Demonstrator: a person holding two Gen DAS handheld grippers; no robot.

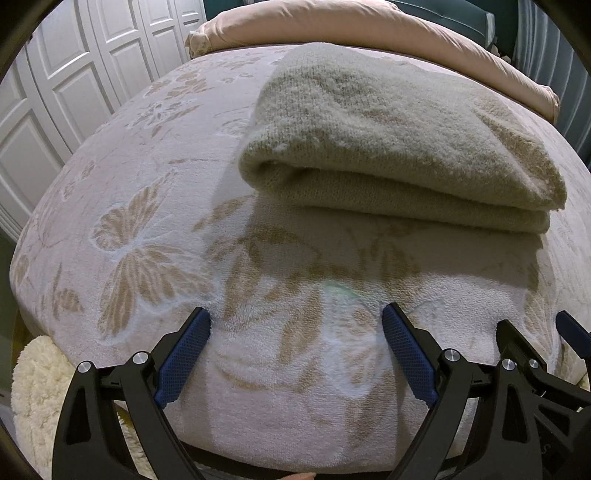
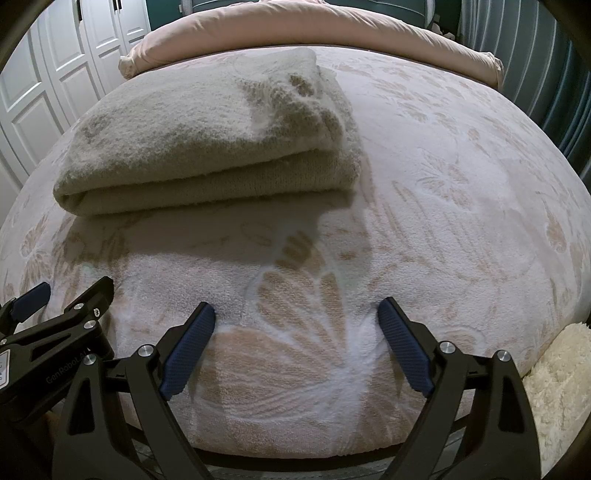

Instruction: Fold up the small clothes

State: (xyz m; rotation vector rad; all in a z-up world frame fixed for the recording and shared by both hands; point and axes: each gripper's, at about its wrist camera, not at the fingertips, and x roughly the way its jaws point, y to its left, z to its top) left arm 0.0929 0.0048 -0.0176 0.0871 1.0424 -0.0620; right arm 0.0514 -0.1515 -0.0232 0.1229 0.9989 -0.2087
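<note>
A folded beige knit garment (image 1: 399,147) lies on the bed, up and right of centre in the left wrist view and at upper left (image 2: 207,140) in the right wrist view. My left gripper (image 1: 297,325) hangs over the bed's near edge, open, with only the bedspread between its blue pads. My right gripper (image 2: 295,317) is open beside it, its fingers empty above a butterfly pattern. Both grippers stand short of the garment and do not touch it. The right gripper's black frame (image 1: 535,369) shows at the left view's right edge; the left gripper's frame (image 2: 55,321) shows at the right view's left edge.
The bedspread (image 1: 147,221) is pale pink with tan butterflies. A pink bolster pillow (image 1: 369,29) lies along the far side. White panelled wardrobe doors (image 1: 66,92) stand to the left. A cream fluffy fabric (image 2: 554,376) hangs by the bed's near corner.
</note>
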